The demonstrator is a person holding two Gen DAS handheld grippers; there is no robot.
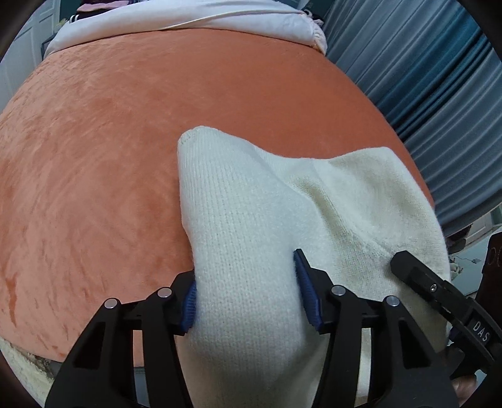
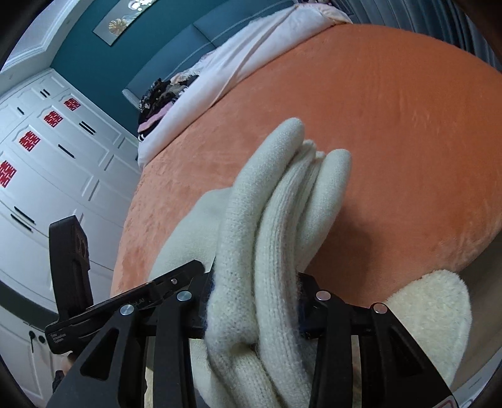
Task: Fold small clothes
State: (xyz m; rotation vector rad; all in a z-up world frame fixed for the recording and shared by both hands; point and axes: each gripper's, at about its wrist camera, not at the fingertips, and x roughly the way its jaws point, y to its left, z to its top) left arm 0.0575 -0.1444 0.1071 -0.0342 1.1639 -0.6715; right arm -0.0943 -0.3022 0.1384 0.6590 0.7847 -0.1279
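The cream knitted garment (image 1: pixel 248 238) hung above the orange bedspread (image 1: pixel 94 175), its long axis running away from the left gripper (image 1: pixel 248 301) toward the white pillow (image 1: pixel 194 15) at the bed's head, one corner pointing that way. The left gripper's blue pads (image 1: pixel 306 298) were clamped on a flat fold of it. In the right wrist view, the right gripper (image 2: pixel 255 310) was closed on bunched folds (image 2: pixel 266 238); its pads were buried in knit. The garment's lower part ran out of frame.
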